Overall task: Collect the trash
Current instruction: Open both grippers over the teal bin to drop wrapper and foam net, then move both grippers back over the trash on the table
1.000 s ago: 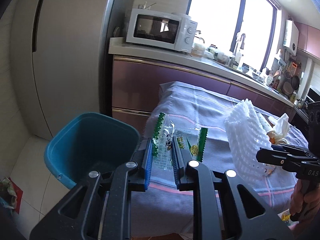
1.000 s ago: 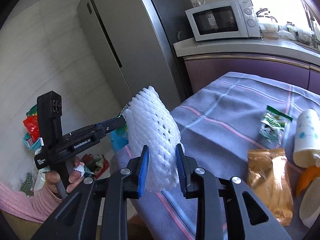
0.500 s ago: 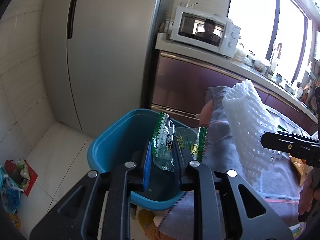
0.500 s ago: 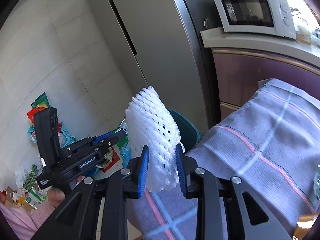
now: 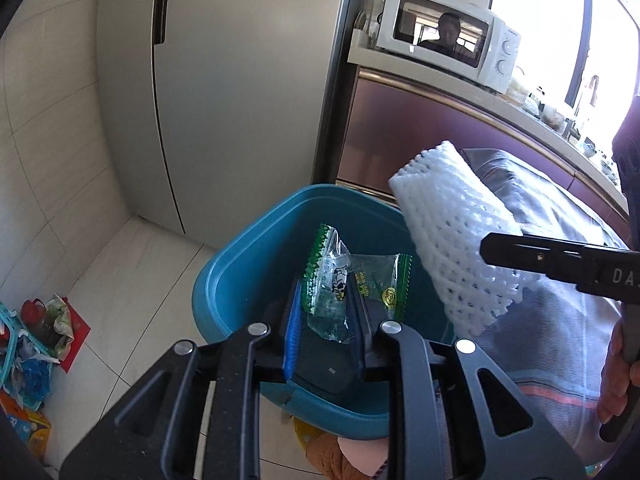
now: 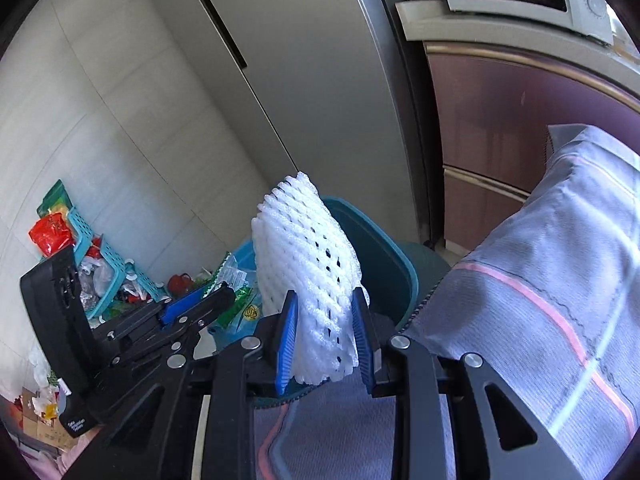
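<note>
Two grippers grasp trash over the teal bin [image 5: 240,264]: left [image 5: 326,320] a green-edged wrapper [image 5: 340,284], right [image 6: 326,336] white foam netting [image 6: 304,248].

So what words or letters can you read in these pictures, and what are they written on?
"DA", cut off by the picture's edge: on the right gripper arm.
Green and yellow print on the clear wrapper held by the left gripper: too blurred to read.
White label on the left gripper's handle, right wrist view: too small to read.
Brand on the microwave: too small to read.
</note>
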Available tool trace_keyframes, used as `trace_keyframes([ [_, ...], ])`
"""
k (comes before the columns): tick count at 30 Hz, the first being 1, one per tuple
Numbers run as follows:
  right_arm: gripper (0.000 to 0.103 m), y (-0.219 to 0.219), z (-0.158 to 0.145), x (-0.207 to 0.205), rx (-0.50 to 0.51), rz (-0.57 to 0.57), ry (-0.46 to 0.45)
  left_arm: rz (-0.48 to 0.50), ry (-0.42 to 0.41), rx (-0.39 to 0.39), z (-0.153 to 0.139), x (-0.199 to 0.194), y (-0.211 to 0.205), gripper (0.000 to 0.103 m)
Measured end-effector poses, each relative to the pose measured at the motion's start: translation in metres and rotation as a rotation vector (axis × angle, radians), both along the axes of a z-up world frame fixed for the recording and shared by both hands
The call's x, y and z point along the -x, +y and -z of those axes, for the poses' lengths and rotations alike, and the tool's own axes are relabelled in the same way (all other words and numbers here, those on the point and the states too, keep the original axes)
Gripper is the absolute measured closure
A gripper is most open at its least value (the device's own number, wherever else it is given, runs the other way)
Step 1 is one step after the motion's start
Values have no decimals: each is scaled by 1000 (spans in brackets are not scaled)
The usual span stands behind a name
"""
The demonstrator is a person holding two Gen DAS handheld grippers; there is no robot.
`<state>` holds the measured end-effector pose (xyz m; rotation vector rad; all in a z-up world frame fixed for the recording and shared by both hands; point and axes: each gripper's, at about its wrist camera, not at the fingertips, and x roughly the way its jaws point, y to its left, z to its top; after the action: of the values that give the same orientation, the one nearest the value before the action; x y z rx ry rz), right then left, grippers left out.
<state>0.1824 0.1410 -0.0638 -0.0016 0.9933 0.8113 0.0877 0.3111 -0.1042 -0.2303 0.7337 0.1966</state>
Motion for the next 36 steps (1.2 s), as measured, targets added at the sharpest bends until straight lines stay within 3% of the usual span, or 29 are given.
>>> trace_keyframes([
  [7, 68, 14, 12, -4, 64, 12, 33, -13, 38, 28, 18, -13, 2, 77],
  [9, 54, 17, 13, -5, 81, 12, 32, -20, 41, 32, 22, -17, 4, 71],
  [10, 52, 17, 13, -6, 85, 11, 29, -25, 46, 35, 24, -17, 3, 65],
  [17, 51, 3, 11, -6, 39, 21, 34, -27, 66, 43, 30, -22, -3, 60],
  [21, 51, -19, 3, 1, -10, 29, 24, 0, 24, 54, 17, -13, -14, 57],
  [30, 51, -99, -44, 37, -74, 95, -124, 297, -126, 73, -34, 14, -97, 47],
  [36, 51, -171, -68, 60, -88, 228, -204, 531, -134, 113, -43, 21, -169, 44],
])
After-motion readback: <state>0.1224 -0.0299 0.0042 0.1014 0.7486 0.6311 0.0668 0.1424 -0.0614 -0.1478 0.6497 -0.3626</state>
